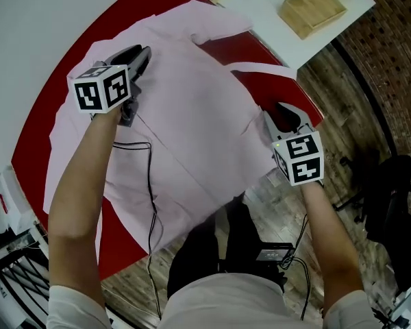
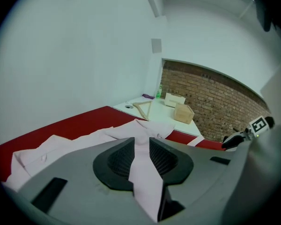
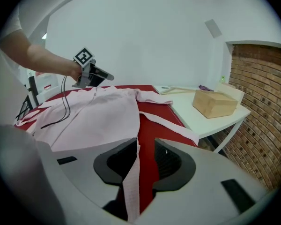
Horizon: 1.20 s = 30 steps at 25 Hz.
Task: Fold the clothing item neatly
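Left gripper (image 1: 141, 53) and right gripper (image 1: 279, 110): we see both jaws narrowly parted, each with a loose fold of the pink shirt (image 1: 185, 115) between them. The shirt is spread across the red tabletop (image 1: 75, 53).

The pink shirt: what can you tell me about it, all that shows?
The shirt is pale pink, thin woven-looking cloth, spread mostly flat on a red table. Its collar lies at the far end, and a sleeve trails across the red top. The near edge drapes over the table's edge. A black cable lies across it. A fold of its cloth runs between the parted jaws of the left gripper and the right gripper.
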Motion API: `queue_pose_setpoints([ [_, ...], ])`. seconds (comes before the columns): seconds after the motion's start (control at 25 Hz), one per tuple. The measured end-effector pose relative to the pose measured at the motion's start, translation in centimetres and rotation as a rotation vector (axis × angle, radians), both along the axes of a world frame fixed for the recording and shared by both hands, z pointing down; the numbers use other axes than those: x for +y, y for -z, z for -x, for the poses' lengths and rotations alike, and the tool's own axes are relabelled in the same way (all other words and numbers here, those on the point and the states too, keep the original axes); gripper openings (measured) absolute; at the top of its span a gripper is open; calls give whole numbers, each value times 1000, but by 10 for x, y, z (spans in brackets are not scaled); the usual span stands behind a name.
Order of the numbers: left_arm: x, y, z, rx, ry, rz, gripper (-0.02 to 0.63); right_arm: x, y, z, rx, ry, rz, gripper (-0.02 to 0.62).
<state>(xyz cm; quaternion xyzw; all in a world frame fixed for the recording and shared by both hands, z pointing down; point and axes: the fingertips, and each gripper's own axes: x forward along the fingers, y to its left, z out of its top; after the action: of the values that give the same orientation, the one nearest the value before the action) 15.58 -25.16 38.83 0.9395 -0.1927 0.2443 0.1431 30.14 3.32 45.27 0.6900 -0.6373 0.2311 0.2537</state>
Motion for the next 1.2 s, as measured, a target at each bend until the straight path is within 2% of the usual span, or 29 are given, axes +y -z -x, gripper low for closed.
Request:
queue_pose_setpoints([
  [0.28,49,32,78,78,107,1,77,12,-3,13,-16,91,21,94],
  [0.8,134,7,194,111,342,86,77,8,-8,36,9,246,61,92],
  [1.0,156,2,244,149,463,107,77,-6,4,65,29,335,45,92],
  [1.2,171,-10,303,185,576,137,77,-23,16,121,45,434,32,92],
])
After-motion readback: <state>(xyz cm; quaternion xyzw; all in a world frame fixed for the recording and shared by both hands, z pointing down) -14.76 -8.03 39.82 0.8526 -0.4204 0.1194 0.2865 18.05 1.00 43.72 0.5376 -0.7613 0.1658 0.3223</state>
